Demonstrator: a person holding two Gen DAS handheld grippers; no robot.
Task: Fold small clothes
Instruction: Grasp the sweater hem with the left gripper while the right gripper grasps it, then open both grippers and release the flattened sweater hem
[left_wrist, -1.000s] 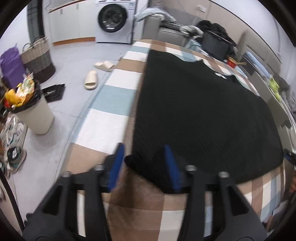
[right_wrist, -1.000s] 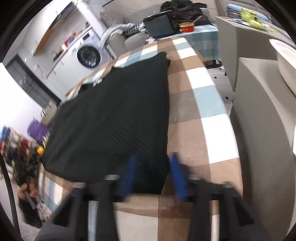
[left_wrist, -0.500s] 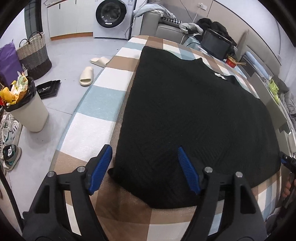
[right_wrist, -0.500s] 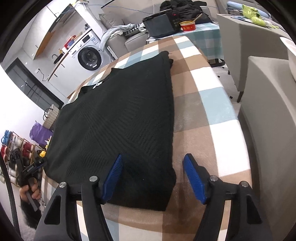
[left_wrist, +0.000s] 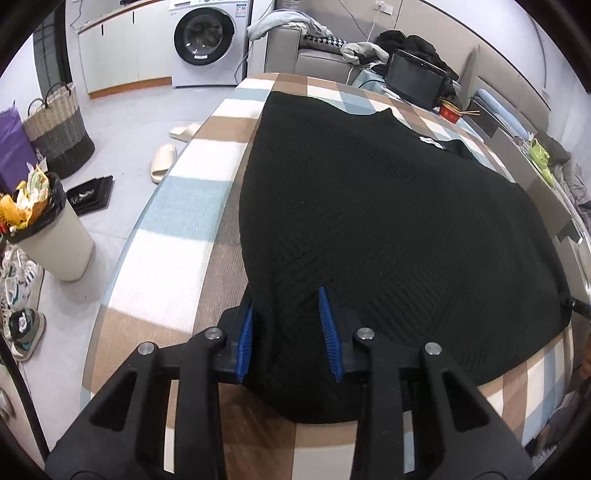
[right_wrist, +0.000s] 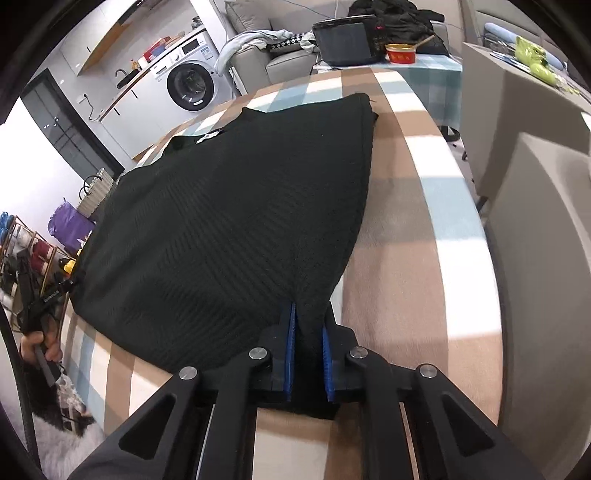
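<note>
A black knit garment (left_wrist: 369, 229) lies flat on a table with a checked brown, blue and white cloth (left_wrist: 192, 195). My left gripper (left_wrist: 288, 328) has its blue pads around the garment's near left corner, with cloth bunched between them. My right gripper (right_wrist: 309, 354) has its pads pressed close on the garment's near right corner (right_wrist: 310, 317). The garment also fills the right wrist view (right_wrist: 236, 221). The left gripper shows at the far left of the right wrist view (right_wrist: 44, 299).
A bin full of rubbish (left_wrist: 48, 232), a woven basket (left_wrist: 59, 136), slippers (left_wrist: 164, 166) and shoes (left_wrist: 22, 325) are on the floor to the left. A washing machine (left_wrist: 207, 44) and a sofa (left_wrist: 317, 59) stand behind. A grey chair (right_wrist: 546, 258) is close on the right.
Both grippers were wide open half a second ago. Now both have moved forward over the near corners and closed on the cloth.
</note>
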